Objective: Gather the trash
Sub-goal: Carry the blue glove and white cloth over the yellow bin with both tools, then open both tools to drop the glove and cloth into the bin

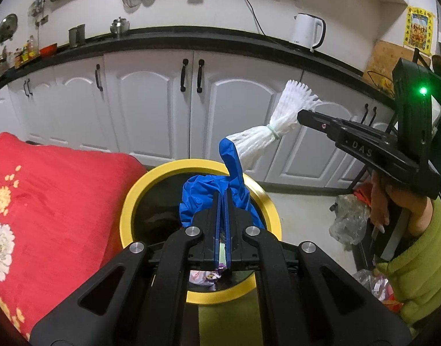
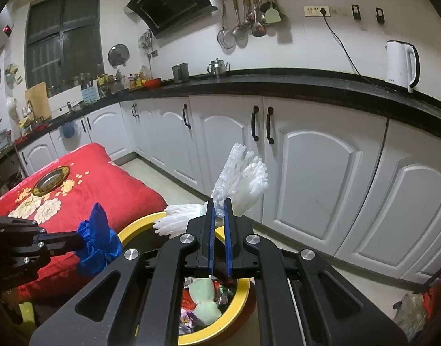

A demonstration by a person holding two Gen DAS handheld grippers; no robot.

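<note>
Left tool (image 1: 223, 199) clenched on a blue glove (image 1: 211, 199) above the yellow-rimmed bin (image 1: 128, 204). Right tool (image 2: 219, 209) gripping white foam netting (image 2: 243, 178) (banded mid-length), near the bin's far right rim.

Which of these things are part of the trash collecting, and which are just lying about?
Job:
left claw gripping crumpled blue plastic glove
right claw gripping white foam net sleeve
yellow-rimmed round bin

Lying about:
red floral cushion
white electric kettle
</note>
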